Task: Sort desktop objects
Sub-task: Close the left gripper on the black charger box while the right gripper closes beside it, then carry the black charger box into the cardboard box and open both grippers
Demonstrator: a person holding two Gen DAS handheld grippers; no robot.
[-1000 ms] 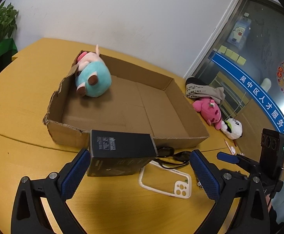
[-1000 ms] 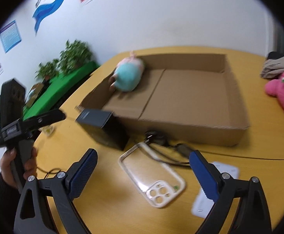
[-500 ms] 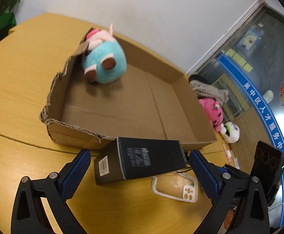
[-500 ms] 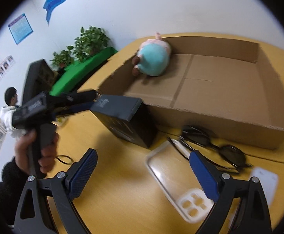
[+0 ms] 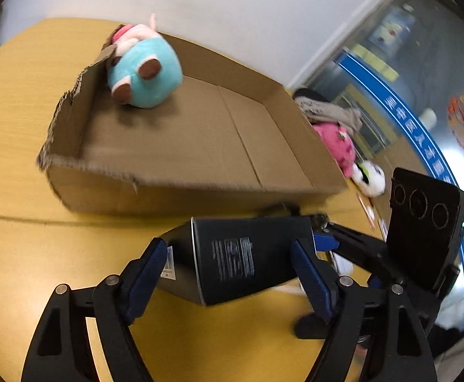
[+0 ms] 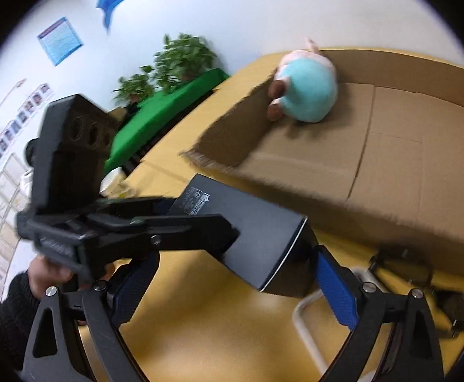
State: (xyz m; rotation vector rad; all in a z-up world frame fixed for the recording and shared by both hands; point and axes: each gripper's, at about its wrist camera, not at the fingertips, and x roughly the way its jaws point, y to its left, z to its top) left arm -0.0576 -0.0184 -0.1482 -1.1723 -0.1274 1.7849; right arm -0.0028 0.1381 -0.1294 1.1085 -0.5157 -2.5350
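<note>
Now, box: black carton (image 5: 251, 261), lying on the yellow worktop (image 5: 15, 254) just near of the cardboard tray (image 5: 181, 191), between both sets of fingers.
Handling: judged stiff and flat-sided, probably light to middling for its bulk; smooth printed faces, so likely a little slippery under narrow pads; corners firm enough to bear a squeeze.
Where to hold: best across the two long side faces, about mid-length, pads flat on the card and not on an edge.
Long axis: lying roughly left to right in the left wrist view, a little askew; one small end with a white barcode sticker toward the left; label face with grey print turned up toward the camera.
Left gripper (image 5: 232, 273): fingers closing around the carton, blue pads at its two ends; left pad against the stickered end, right pad at the far end; firm pressing contact not certain through the blur.
Right gripper (image 6: 232, 289): fingers spread wide, straddling the same carton from the other side; no pad seen pressing on it.
Tray: open, shallow, torn left wall; teal and pink plush (image 5: 143, 73) in its far left corner, rest of the floor bare.
Elsewhere: white phone case (image 6: 308, 328) and dark glasses (image 6: 423, 283) on the worktop right of the carton; pink plush (image 5: 337, 146) and a white one (image 5: 370, 180) beyond the tray's right end.
Risk: carton could pivot or slip if gripped only at its ends.
</note>
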